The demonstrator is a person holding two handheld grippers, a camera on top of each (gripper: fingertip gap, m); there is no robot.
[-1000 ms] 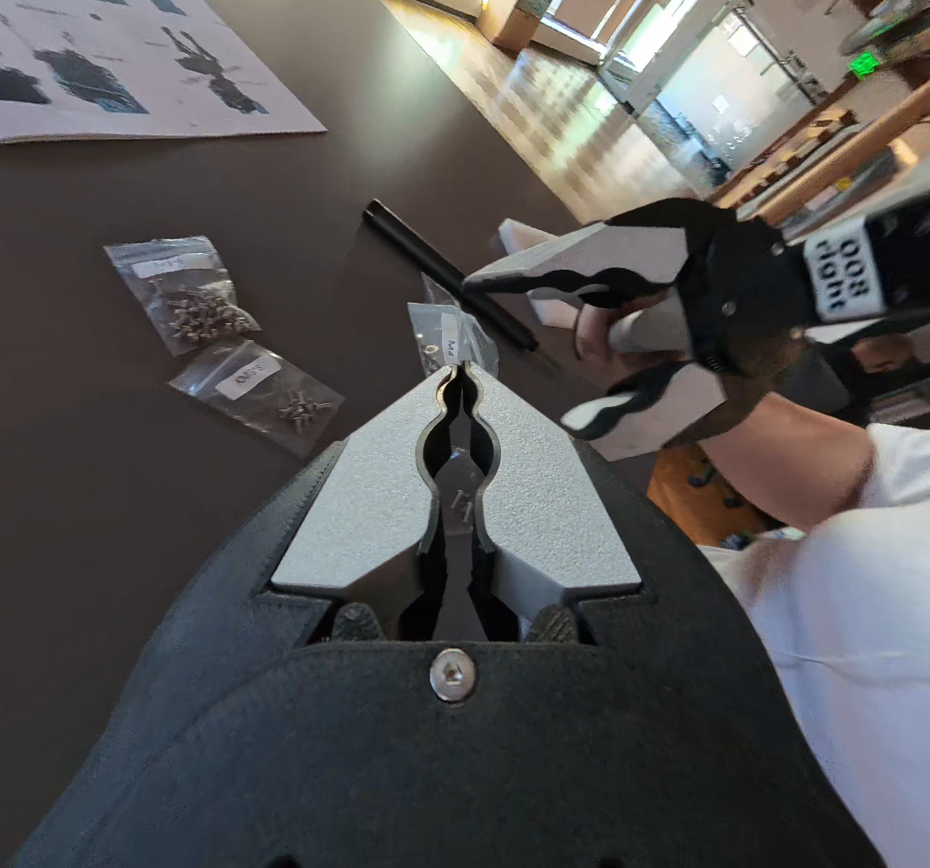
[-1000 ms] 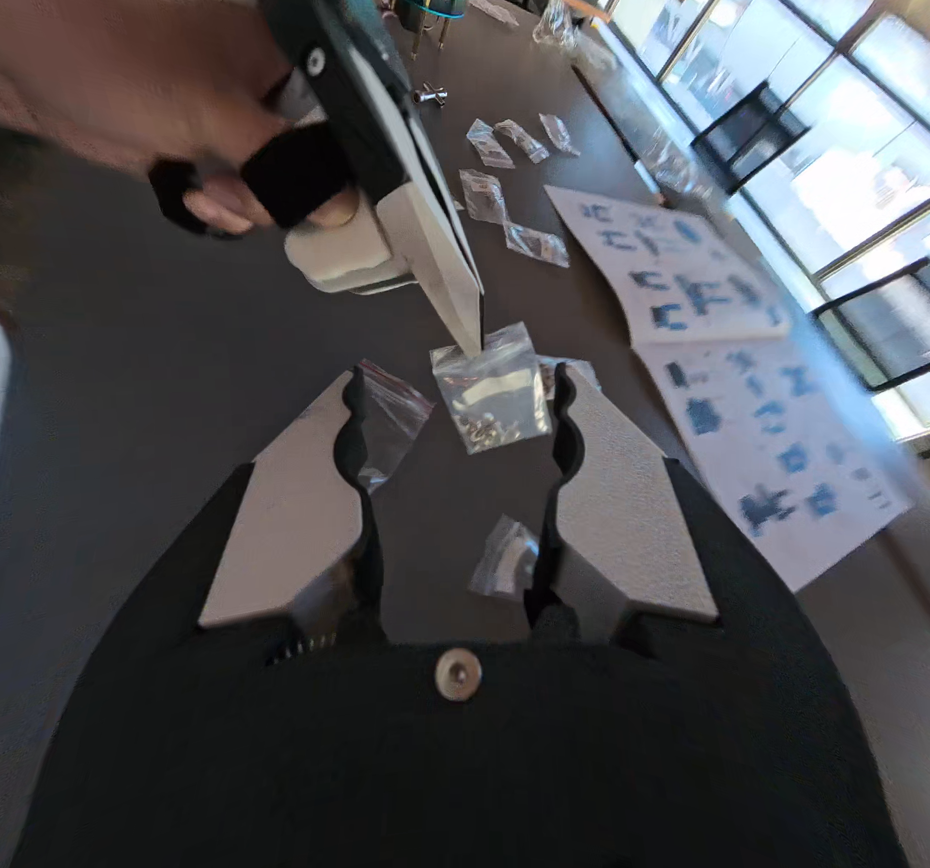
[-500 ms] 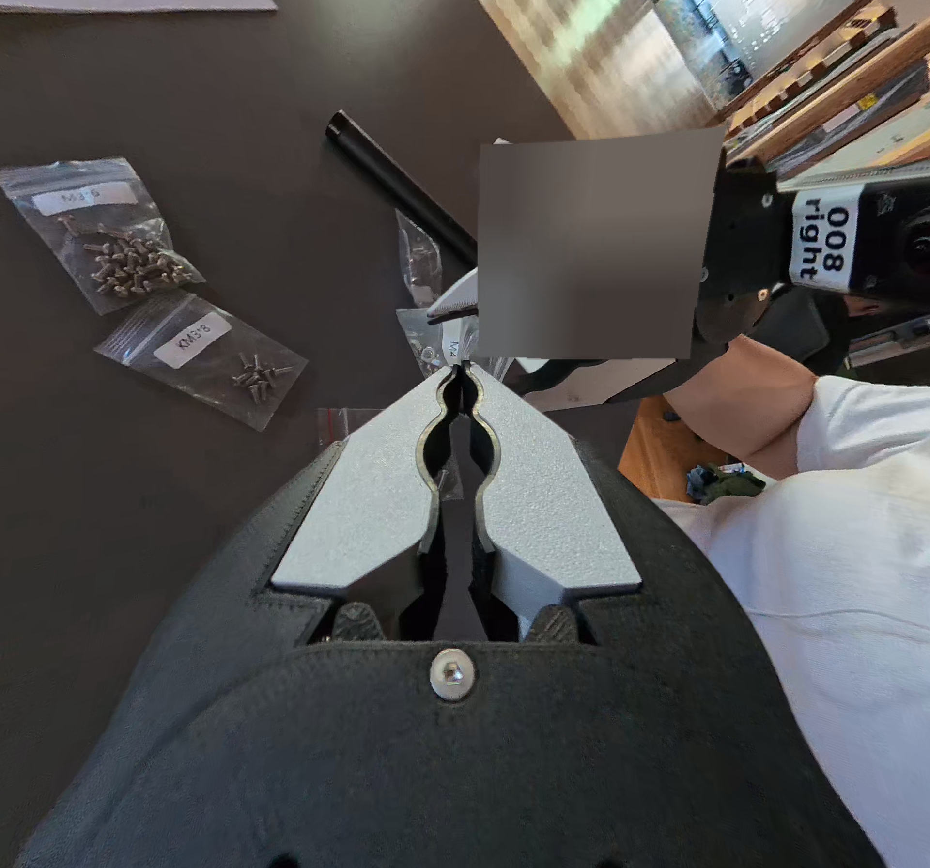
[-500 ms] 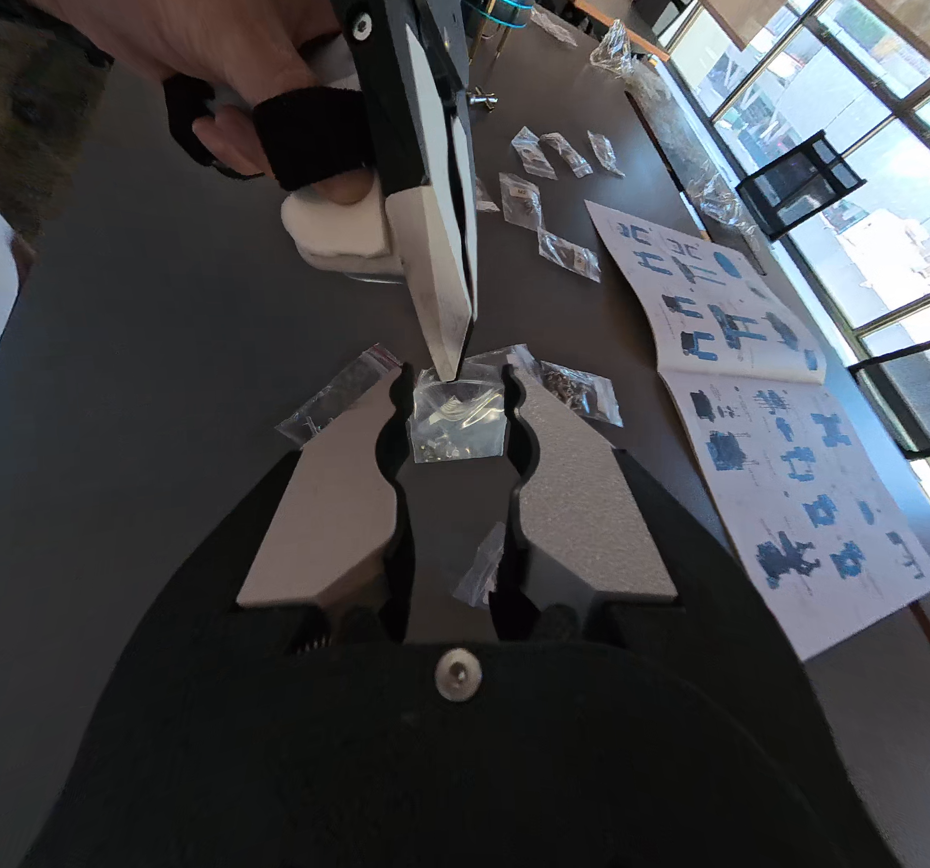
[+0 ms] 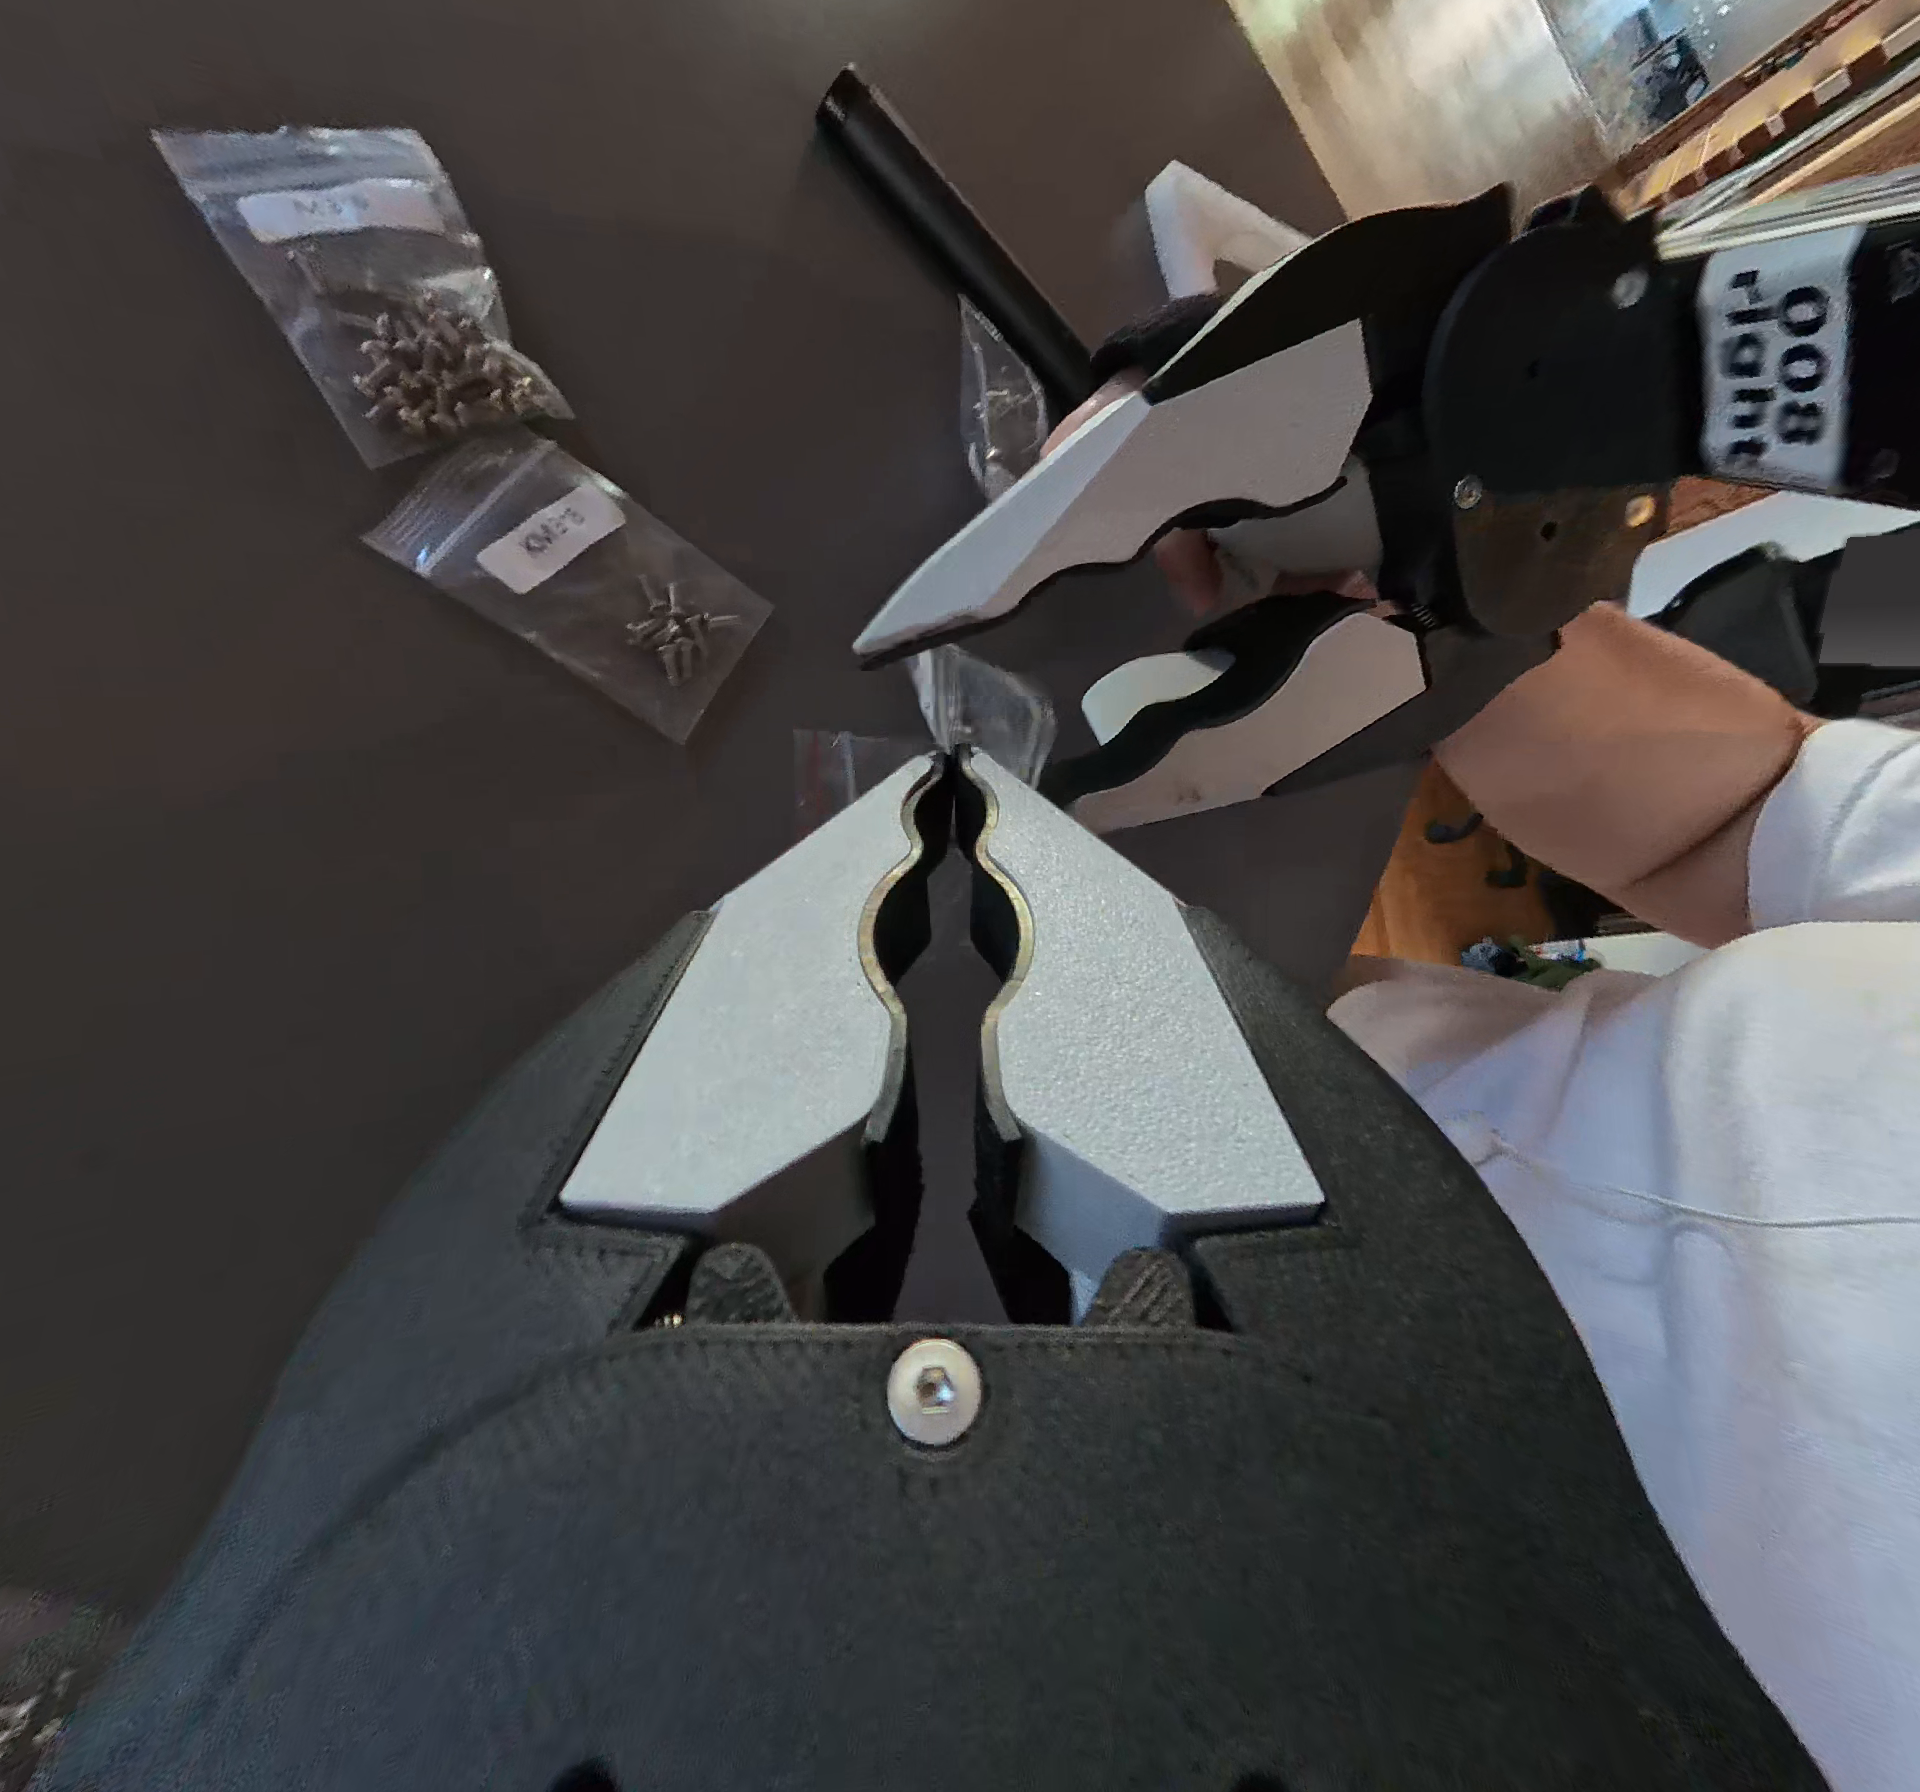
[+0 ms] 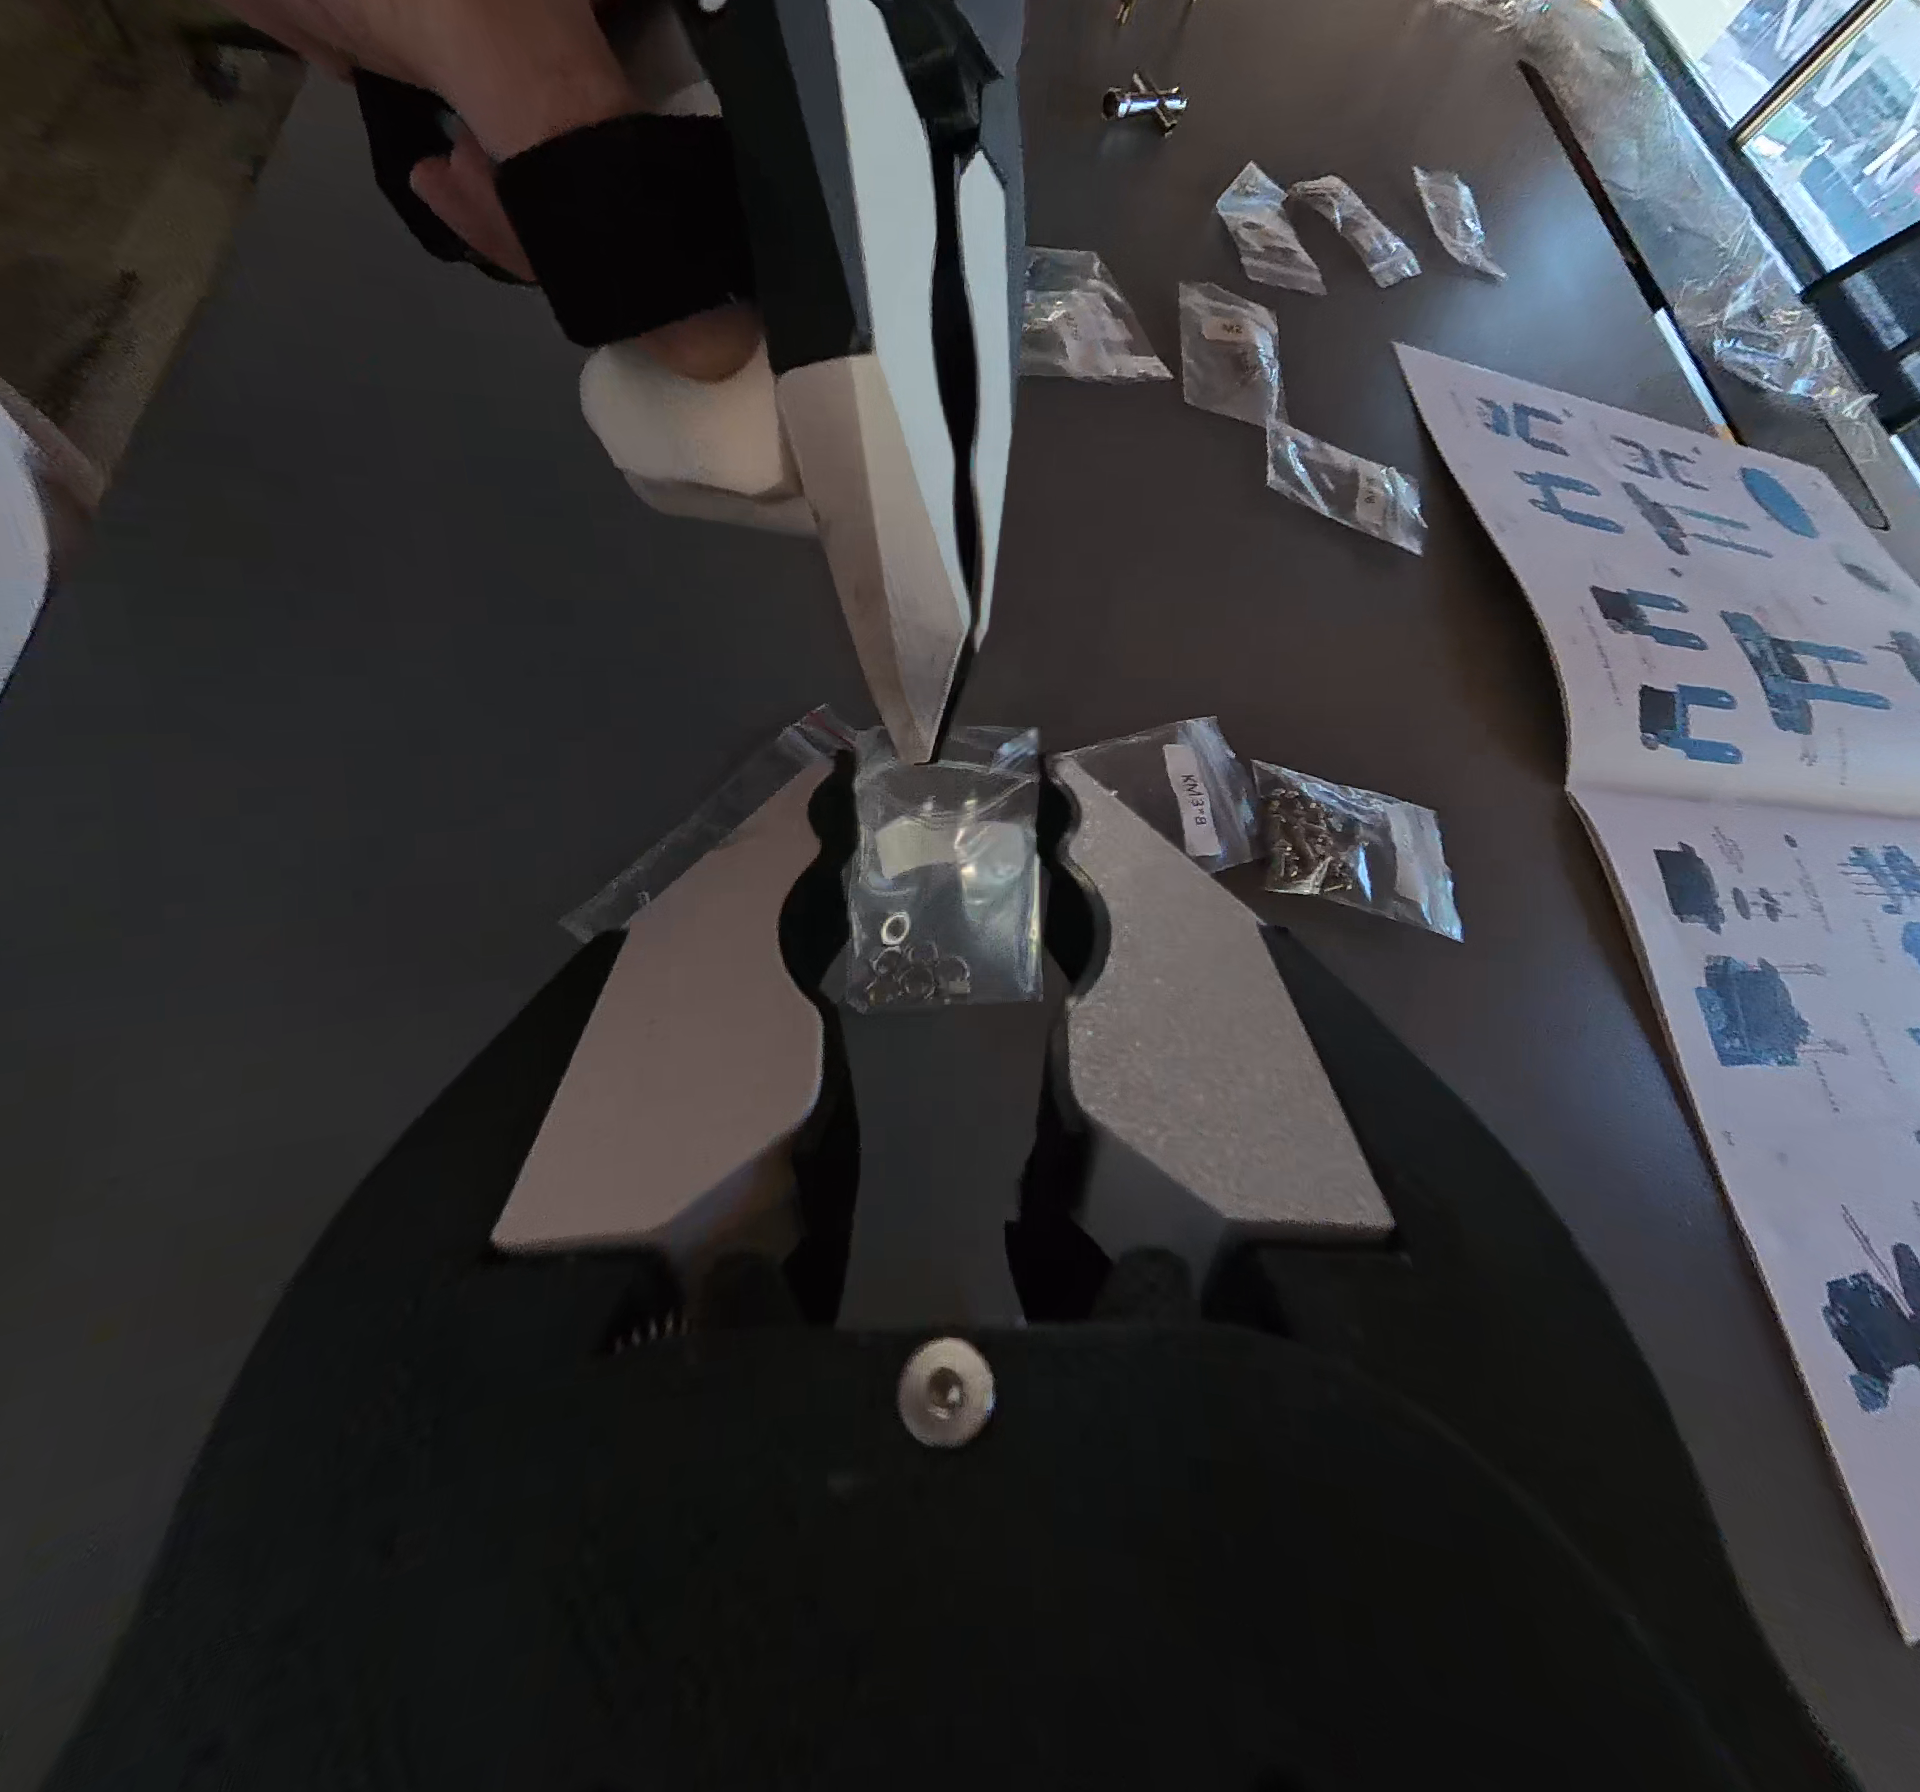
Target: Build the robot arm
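1. Daylight pours in from windows at one o'clock, blown out white.
2. The dark table stays dim.
3. Edges bend; the floor smears.

Workshop, dark table, screw bags, assembly manual

We saw our right hand-held gripper spread around a small clear bag of washers, whose top edge the left hand-held gripper pinched from above. Two bags of screws lay just beside it on the dark table, near an open booklet.
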